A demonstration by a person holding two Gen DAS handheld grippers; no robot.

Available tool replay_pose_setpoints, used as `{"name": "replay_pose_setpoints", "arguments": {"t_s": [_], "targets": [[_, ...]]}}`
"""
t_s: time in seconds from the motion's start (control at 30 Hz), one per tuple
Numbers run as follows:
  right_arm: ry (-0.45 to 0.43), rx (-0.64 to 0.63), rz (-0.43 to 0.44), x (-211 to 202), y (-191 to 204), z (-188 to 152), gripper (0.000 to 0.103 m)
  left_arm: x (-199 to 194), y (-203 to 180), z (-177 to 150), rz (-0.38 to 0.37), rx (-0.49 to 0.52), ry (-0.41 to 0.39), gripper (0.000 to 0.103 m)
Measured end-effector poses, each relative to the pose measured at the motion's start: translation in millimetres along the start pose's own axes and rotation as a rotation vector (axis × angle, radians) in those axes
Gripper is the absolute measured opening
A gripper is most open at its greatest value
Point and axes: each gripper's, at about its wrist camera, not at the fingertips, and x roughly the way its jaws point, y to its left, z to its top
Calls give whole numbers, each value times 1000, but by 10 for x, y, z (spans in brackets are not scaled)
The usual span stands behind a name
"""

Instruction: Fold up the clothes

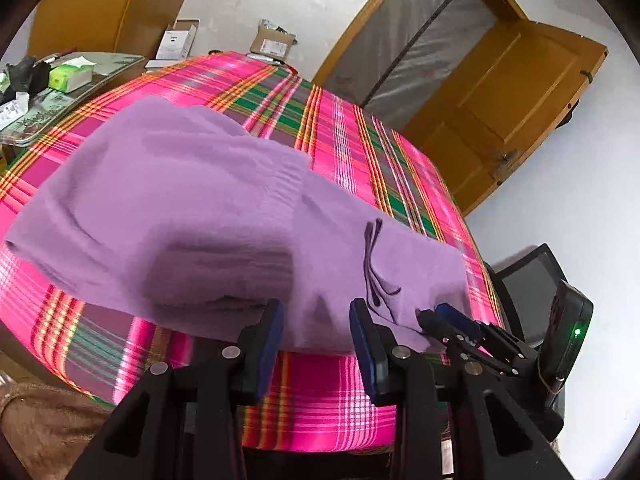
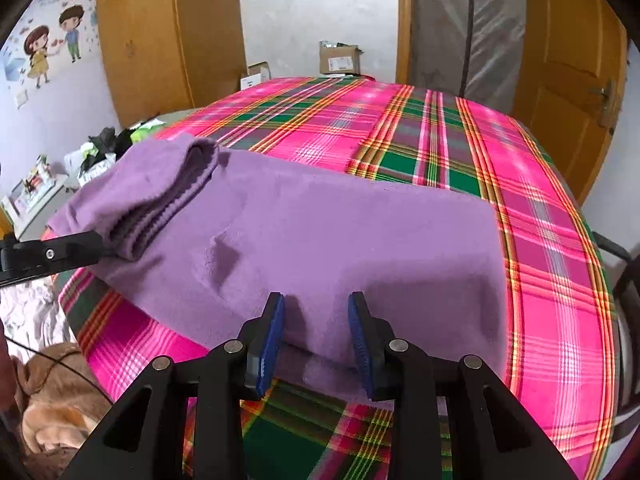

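The left gripper (image 1: 316,344) has its two blue-padded fingers (image 1: 270,344) spread apart, hovering just over the near edge of the purple sweater (image 1: 180,200) with nothing between them. The right gripper (image 2: 316,340) is likewise spread, its pads (image 2: 272,340) straddling the sweater's near hem without closing on it.

Each view catches the other tool. In the left wrist view the right gripper (image 1: 444,322) comes in from the right, its tips at the sweater's near corner; whether cloth sits between them there is hard to say, since the tips are small and partly hidden. In the right wrist view the left gripper (image 2: 100,246) enters from the left edge as a black finger reaching the folded ribbed cuff (image 2: 168,208), touching or just beside it.

Only the left wrist view shows the dark embroidered lines (image 1: 374,264) on the sweater and a glass-topped side table (image 1: 80,80) carrying one green tissue box (image 1: 70,76). Only the right wrist view shows the wall sticker of two cartoon children (image 2: 52,44) and a brown fabric heap (image 2: 52,400) on the floor.

There is one sweater, lying partly folded on the pink plaid bedcover (image 2: 540,240). Beyond the bed stand two cardboard boxes, one white (image 2: 256,76), one brown (image 2: 340,58), and one wooden door (image 1: 520,100).
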Motion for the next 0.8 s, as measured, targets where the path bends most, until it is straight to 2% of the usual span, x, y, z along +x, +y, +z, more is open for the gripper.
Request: {"name": "replay_pose_setpoints", "arguments": {"t_s": [0.17,0.4,0.63,0.8], "targets": [[-52,-38,19,-46,107,81,34,-70,138,16,-2,-36,-32,35],[19,-73,16,183,283,133,34,-222,383,39,-7,-73,-54,35],[-6,-94,57,163,460,265,34,-654,767,275,64,-119,-176,35],[-75,-101,97,45,630,399,34,-862,1064,408,135,-154,-235,35]]}}
